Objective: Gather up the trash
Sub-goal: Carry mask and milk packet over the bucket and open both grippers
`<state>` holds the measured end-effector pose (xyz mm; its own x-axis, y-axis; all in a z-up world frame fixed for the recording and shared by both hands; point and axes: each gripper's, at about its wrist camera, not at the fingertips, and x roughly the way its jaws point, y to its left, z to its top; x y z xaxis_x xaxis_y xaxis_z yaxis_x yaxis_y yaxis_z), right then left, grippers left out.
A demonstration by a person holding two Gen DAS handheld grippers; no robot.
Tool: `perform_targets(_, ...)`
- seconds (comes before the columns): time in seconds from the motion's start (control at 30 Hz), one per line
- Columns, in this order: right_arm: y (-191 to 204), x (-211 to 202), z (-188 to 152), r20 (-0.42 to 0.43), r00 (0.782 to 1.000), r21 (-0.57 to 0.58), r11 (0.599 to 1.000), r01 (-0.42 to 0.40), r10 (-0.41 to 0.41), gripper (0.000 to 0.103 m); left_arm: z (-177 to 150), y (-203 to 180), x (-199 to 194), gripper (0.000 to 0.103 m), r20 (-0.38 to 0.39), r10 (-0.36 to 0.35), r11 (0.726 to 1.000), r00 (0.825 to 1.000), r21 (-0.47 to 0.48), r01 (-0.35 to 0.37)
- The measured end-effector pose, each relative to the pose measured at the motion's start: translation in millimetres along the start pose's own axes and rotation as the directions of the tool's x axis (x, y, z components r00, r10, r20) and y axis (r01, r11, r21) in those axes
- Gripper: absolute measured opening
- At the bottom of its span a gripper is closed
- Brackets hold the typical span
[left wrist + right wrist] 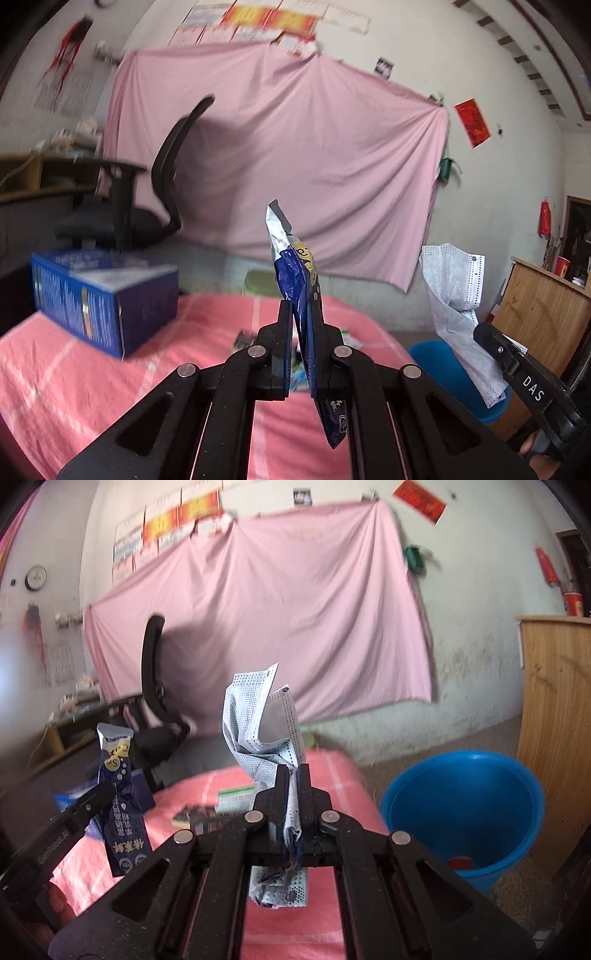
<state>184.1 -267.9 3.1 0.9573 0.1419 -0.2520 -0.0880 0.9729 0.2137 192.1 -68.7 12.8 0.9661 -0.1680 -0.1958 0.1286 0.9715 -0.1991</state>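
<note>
My left gripper [300, 306] is shut on a dark blue snack wrapper [295, 266] with yellow print, held upright above the pink cloth table [92, 369]. In the right wrist view the same wrapper [120, 775] hangs at the left in the left gripper [107, 788]. My right gripper [293, 771] is shut on a crumpled pale blue face mask [255, 716] that sticks up between its fingers. The mask [454, 291] and the right gripper [480, 328] also show at the right of the left wrist view. A blue bucket [465, 805] stands on the floor right of the table.
A blue box [107, 295] sits on the table's left side. More small wrappers [207, 812] lie on the cloth ahead. A black office chair [147, 195] stands behind the table, a wooden cabinet [554, 716] at the right. A pink sheet [295, 147] hangs on the wall.
</note>
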Motion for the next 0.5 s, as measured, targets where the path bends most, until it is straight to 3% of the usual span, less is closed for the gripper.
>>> perform_targets(0.17, -6.4, -19.6, 7.5, 0.111, 0.993, 0.011, 0.999, 0.045, -0.046, 0.019, 8.9, -32.3, 1.6, 0.005, 0.068, -0.123, 0.989, 0.99, 0.092, 0.117)
perform_targets(0.4, -33.8, -47.0, 28.8, 0.271, 0.949, 0.001, 0.986, 0.167, -0.161, 0.019, 25.1, -88.5, 15.1, 0.005, 0.136, -0.259, 0.959, 0.956, 0.151, 0.239)
perform_targets(0.5, -51.3, -50.7, 34.5, 0.301, 0.931, 0.024, 0.978, 0.208, -0.206, 0.019, 32.1, -117.7, 23.7, 0.005, 0.148, -0.313, 0.942, 0.938, 0.174, 0.287)
